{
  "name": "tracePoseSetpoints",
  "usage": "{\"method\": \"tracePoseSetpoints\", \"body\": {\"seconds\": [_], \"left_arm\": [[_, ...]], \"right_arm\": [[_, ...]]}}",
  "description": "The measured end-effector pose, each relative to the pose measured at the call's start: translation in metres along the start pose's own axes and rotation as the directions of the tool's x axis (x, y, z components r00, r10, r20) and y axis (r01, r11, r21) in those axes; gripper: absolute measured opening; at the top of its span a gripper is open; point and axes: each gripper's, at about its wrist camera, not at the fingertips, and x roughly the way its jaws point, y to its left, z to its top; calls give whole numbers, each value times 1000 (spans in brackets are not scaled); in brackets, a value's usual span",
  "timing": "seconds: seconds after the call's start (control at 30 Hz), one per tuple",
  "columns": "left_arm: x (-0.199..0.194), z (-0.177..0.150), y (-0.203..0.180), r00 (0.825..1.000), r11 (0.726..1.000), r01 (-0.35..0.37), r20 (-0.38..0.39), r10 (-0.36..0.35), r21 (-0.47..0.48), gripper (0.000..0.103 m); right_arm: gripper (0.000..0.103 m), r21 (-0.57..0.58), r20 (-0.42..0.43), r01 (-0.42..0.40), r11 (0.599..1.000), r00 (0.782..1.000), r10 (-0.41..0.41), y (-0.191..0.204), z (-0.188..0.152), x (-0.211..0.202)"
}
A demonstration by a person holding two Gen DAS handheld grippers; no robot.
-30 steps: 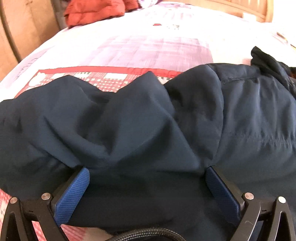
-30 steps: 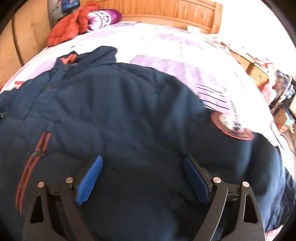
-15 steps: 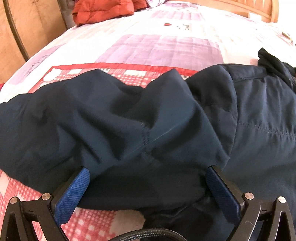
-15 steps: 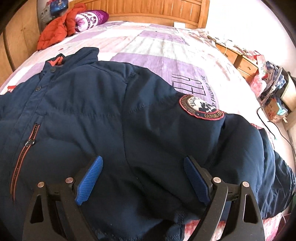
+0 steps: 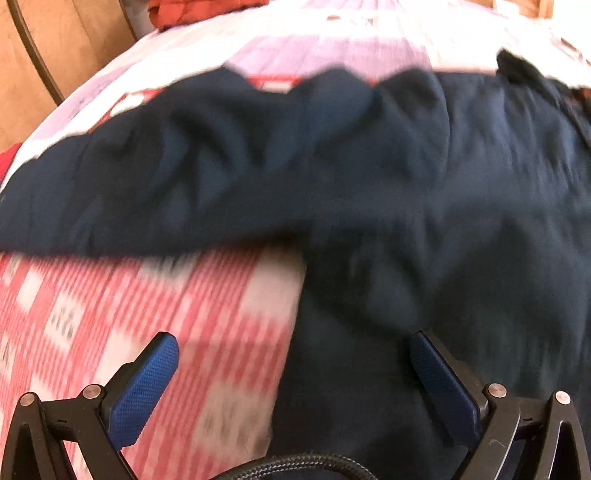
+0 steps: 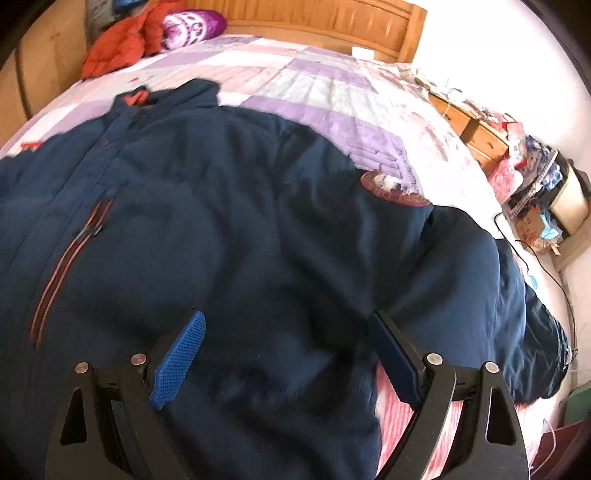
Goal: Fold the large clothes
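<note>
Navy jacket (image 5: 369, 184) now clear of left gripper (image 5: 291, 354), red-checked quilt (image 5: 147, 295) newly exposed

The navy jacket (image 6: 240, 221) sprawled across most of the bed (image 6: 314, 92), blocking the middle. Bare quilt lay open beyond its collar, up to the headboard (image 6: 314, 22), except where an orange garment (image 6: 122, 48) was heaped

Both my wrist cameras look steeply down and forward, close over the navy jacket (image 6: 258, 221) on the bed (image 6: 314, 92). My left view covers its sleeve side, my right its zipped front; both share the jacket's body.
</note>
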Motion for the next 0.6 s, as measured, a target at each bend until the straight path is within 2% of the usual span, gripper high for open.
{"method": "tracePoseSetpoints", "body": {"seconds": [0.03, 0.1, 0.2, 0.33, 0.6], "left_arm": [[-5, -11, 3, 1000, 1000, 0, -8, 0, -6, 103], [-15, -28, 9, 1000, 1000, 6, -24, -6, -18, 103], [-31, -53, 13, 999, 1000, 0, -36, -1, -4, 103], [-52, -85, 17, 999, 1000, -2, -44, 3, 20, 103], [-91, -141, 27, 999, 999, -4, -50, 6, 35, 103]], "right_arm": [[92, 9, -37, -36, 999, 999, 36, 4, -10, -2], [92, -6, -76, -44, 999, 996, 43, 14, -29, -7], [92, -28, -49, -20, 999, 999, 19, 27, -60, -31], [92, 30, -72, -48, 998, 996, 50, 30, -92, -55], [92, 20, -88, -49, 999, 995, 51, 39, -146, -96]]}}
